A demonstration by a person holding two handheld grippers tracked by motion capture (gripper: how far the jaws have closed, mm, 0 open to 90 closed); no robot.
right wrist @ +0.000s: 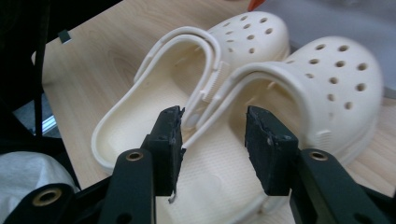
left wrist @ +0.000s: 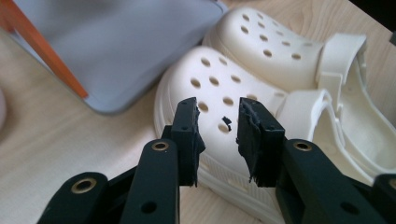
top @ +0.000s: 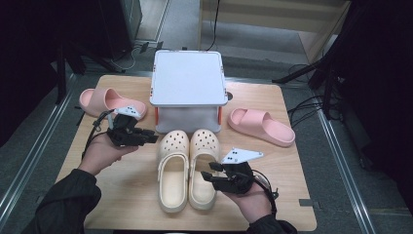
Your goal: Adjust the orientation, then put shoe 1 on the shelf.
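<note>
The left gripper (top: 146, 138) is held just off the toe of the left-hand cream clog (top: 173, 170), its jaws parted with nothing pinched between them; in the left gripper view the pads (left wrist: 190, 135) look chewed up and frayed, and a small dark crumb can be seen in the gap against the clog's toe (left wrist: 219, 93). The right gripper (top: 208, 171) is held by the heel side of the right-hand cream clog (top: 203, 168), jaws also apart and clamped on nothing, with the heel strap (right wrist: 243, 79) seen past them in the right gripper view.

Both clogs are parked side by side mid-table, toes up against a white lidded box (top: 187, 78) with orange corner posts. No brand, label or writing can be made out anywhere, not on the clogs, box or grippers.

Further out, one pink slide (top: 104, 100) is lying left of the box and another pink slide (top: 260, 126) right of it, all on the wooden table (top: 287, 195). The left slide's heel end is partly covered by the left gripper's grey plate. The box front is blurred and cut off in both gripper views, and the background beyond the table is too dark to read.
</note>
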